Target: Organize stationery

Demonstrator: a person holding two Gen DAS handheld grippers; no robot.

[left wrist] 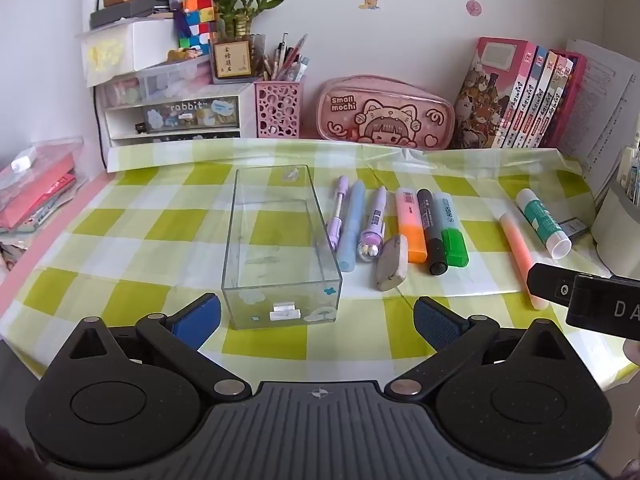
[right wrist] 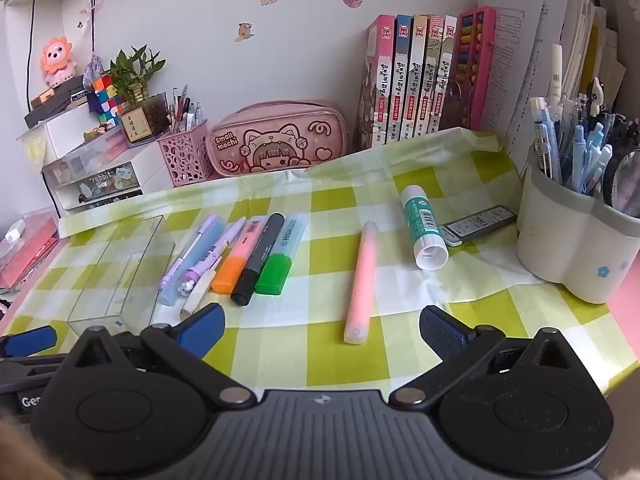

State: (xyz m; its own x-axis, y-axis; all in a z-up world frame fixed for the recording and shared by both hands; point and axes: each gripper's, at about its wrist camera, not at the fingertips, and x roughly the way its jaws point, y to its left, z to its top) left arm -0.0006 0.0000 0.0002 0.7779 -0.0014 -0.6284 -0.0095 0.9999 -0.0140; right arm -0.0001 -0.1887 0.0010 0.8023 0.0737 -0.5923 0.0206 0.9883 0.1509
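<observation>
Presently both grippers, left gripper [left wrist: 316, 318] and right gripper [right wrist: 320, 330], stand spread wide and empty; pens and highlighters [left wrist: 400, 228] lie loose beside the empty clear box [left wrist: 280, 248], evidently awaiting collection.

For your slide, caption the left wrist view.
Open left gripper faces an empty clear box beside loose pens and markers on green check cloth.

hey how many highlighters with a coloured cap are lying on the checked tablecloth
2, side by side right of the clear box: an orange-capped highlighter, and a green-capped highlighter, with a black marker between them. None seems hidden.
</observation>
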